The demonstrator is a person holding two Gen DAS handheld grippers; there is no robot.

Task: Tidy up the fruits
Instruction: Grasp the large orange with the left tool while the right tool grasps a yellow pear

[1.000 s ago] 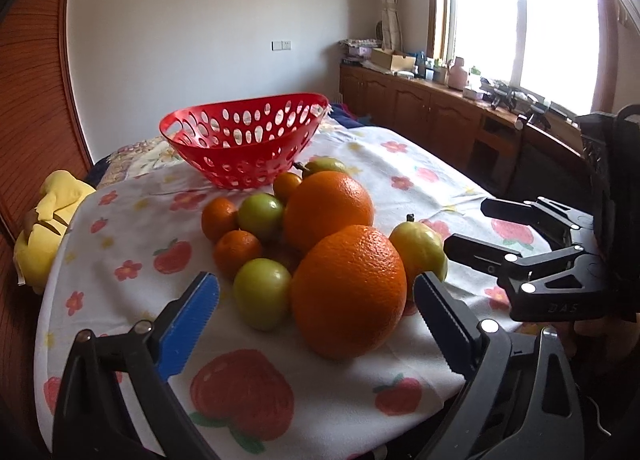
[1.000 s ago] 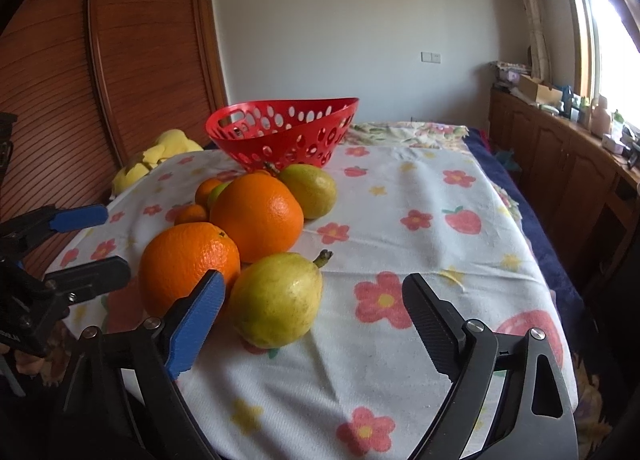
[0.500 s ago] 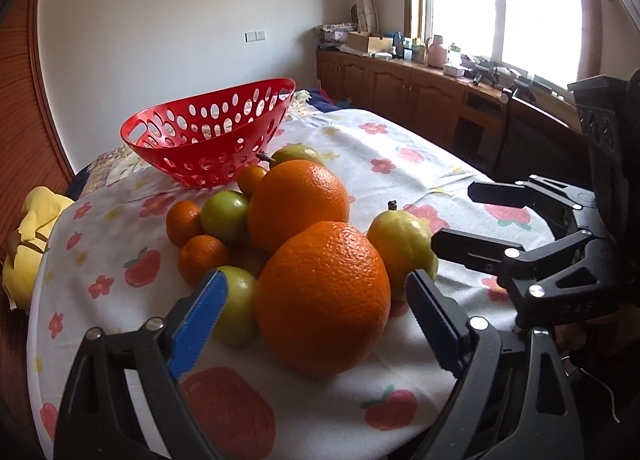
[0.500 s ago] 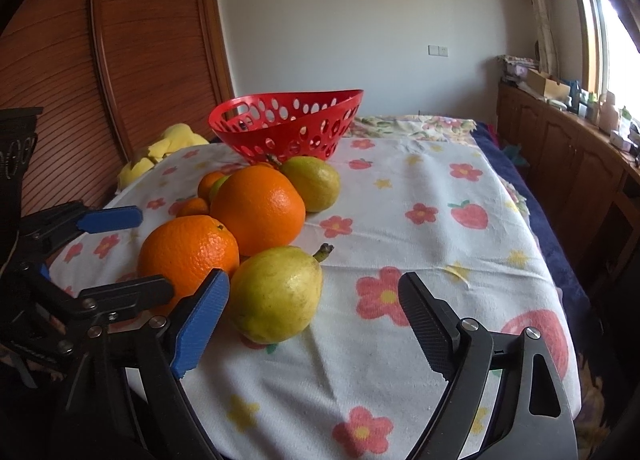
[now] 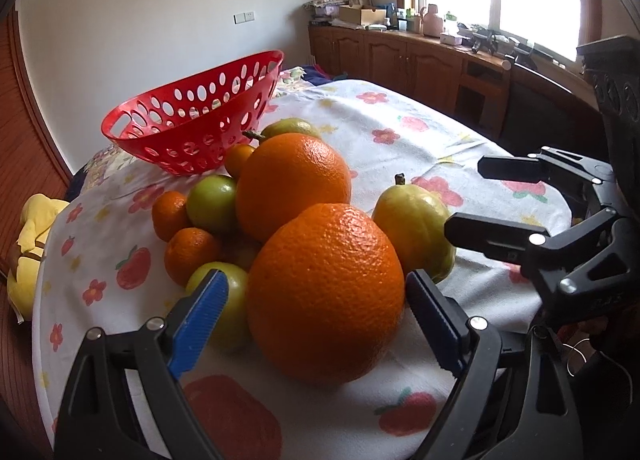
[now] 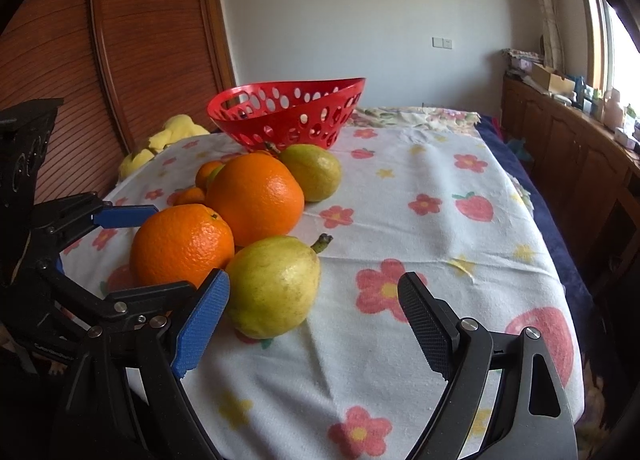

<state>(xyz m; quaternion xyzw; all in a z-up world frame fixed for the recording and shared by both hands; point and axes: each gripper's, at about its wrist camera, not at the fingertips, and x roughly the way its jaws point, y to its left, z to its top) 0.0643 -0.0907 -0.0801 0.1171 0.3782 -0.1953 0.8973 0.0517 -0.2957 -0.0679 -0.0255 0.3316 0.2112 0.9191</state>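
A large orange (image 5: 324,292) (image 6: 182,248) lies on the flowered tablecloth (image 6: 400,187) between the fingers of my left gripper (image 5: 316,280) (image 6: 174,250). That gripper is open; its right pad is at the peel, and the left pad shows a small gap. A yellow-green pear (image 6: 276,284) (image 5: 416,227) sits beside the left pad of my open right gripper (image 6: 314,282) (image 5: 464,195), far from its right pad. Behind are a second orange (image 5: 292,183), another pear (image 6: 316,171), green fruits (image 5: 212,199) and small mandarins (image 5: 190,256). An empty red basket (image 5: 172,155) (image 6: 280,139) stands beyond them.
A yellow soft toy (image 5: 32,227) (image 6: 168,135) lies off the table's left side by the wooden panel wall. Wooden cabinets (image 5: 420,59) with clutter run under the window on the right. The cloth (image 6: 440,219) to the right of the fruit is bare.
My left gripper has come forward and down so that the large orange now lies between its fingers, and its jaws have narrowed a little. The right gripper has hardly moved. No fruit has shifted.
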